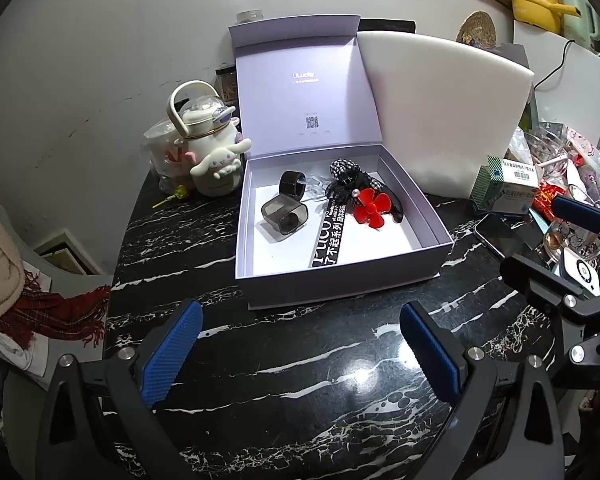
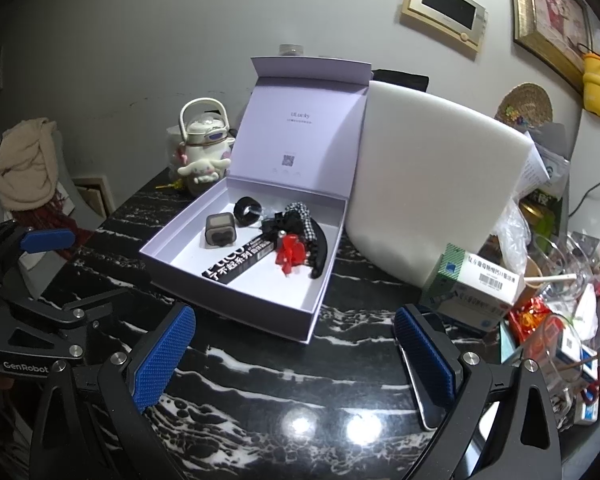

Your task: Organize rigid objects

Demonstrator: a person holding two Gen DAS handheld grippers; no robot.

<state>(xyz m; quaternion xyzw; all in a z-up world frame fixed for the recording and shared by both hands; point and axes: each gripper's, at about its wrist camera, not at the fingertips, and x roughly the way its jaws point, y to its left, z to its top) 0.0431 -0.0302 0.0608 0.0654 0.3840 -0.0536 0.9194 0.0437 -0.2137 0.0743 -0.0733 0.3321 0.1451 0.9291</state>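
Observation:
An open lavender box [image 1: 340, 288] [image 2: 236, 308] stands on the black marble table [image 1: 300, 408], its lid propped upright. Inside lie a black ring [image 1: 291, 185] [image 2: 247, 210], a smoky grey cup [image 1: 284, 218] [image 2: 220, 232], a long black carton with white lettering [image 1: 329, 240] [image 2: 240, 261], a red flower clip [image 1: 371, 208] [image 2: 290, 256], a gingham bow [image 1: 342, 172] [image 2: 300, 216] and a curved black clip [image 2: 324, 252]. My left gripper [image 1: 300, 354] [image 2: 66, 276] hovers open just before the box's near wall. My right gripper [image 2: 296, 360] [image 1: 560, 240] is open and empty, to the box's right.
A white foam board [image 1: 440, 112] [image 2: 432, 184] leans behind the box. A cartoon-dog kettle [image 1: 212, 148] [image 2: 204, 148] stands at the left. A dark phone [image 1: 496, 232] [image 2: 414, 376], a green-and-white medicine box [image 1: 508, 188] [image 2: 476, 288] and several packets and glasses crowd the right.

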